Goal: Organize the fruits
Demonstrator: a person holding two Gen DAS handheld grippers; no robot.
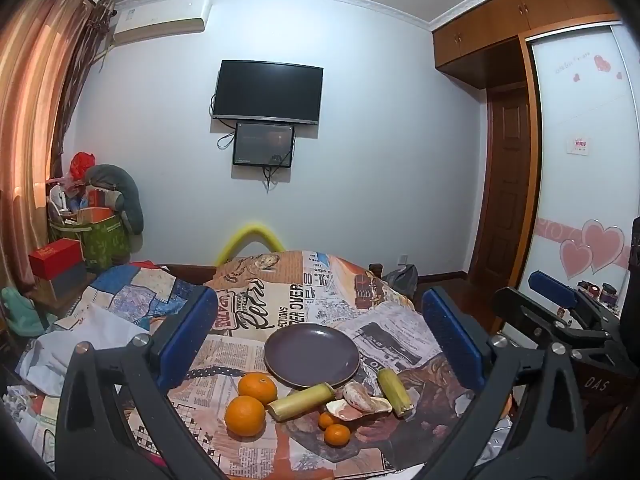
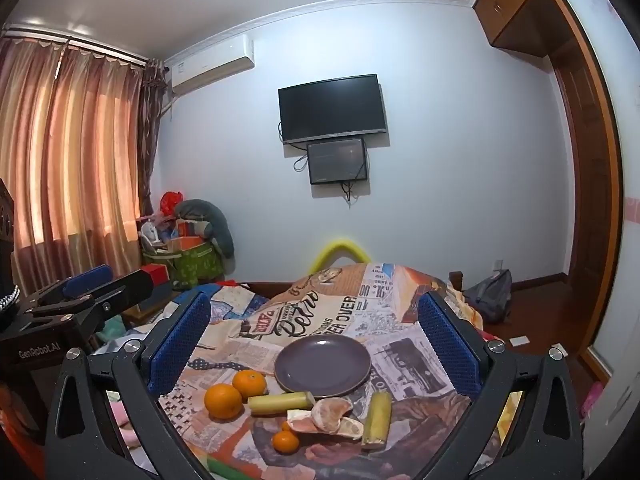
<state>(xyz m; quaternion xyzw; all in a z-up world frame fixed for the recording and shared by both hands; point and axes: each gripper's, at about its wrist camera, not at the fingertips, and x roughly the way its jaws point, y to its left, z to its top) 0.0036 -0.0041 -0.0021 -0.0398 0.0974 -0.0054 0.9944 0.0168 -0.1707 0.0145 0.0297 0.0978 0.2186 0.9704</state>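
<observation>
A: Where does the fruit sit?

B: All of it lies on the newspaper-print cloth (image 1: 280, 308), in a loose bunch toward its near edge. Two big oranges (image 1: 245, 415) touch each other on the left. Two cut cane pieces (image 1: 301, 401) lie either side of a peeled pomelo (image 1: 358, 399), and two small tangerines (image 1: 337, 435) sit nearest the edge. The purple plate (image 1: 312, 354) is just behind them, empty.

A: What could go wrong?

B: I think the cloth is the trouble. It is soft and rumpled, so a round orange could roll off toward the near edge if a finger nudges it. The pomelo is open and loose; a hard squeeze might split it. The plate is shallow, so fruit dropped from a height could bounce out.

A: And the grippers?

B: The left gripper (image 1: 320, 338) stands spread as wide as it goes, nothing between its blue pads, touching nothing. The right gripper (image 2: 314, 340) is the same: wide, empty, hovering short of the fruit. Each frames the plate and the bunch.
</observation>
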